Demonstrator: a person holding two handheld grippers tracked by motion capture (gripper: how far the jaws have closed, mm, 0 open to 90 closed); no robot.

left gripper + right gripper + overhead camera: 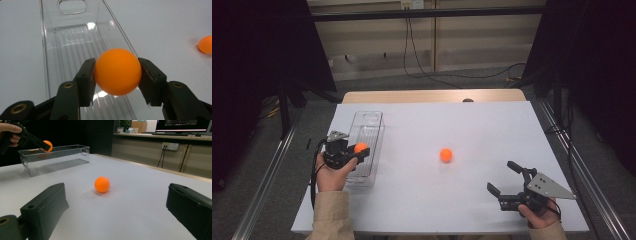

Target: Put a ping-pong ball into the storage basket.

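Gripping orange ball [117,72] over clear bin [72,32] – left hand-held gripper [117,77]; right hand-held gripper [117,212] wide.

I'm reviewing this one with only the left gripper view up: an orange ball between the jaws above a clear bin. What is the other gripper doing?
Observer: The right gripper rests near the table's front right corner, jaws wide open with nothing between them.
Operator: That second ball at my right edge, how does it lie relative to the other gripper?
Observer: The loose ball sits on the bare table straight ahead of the right gripper's open jaws, apart from them.
Operator: Is my ball over the bin's middle?
Observer: No, the held ball hangs in the left gripper over the near half of the clear bin.
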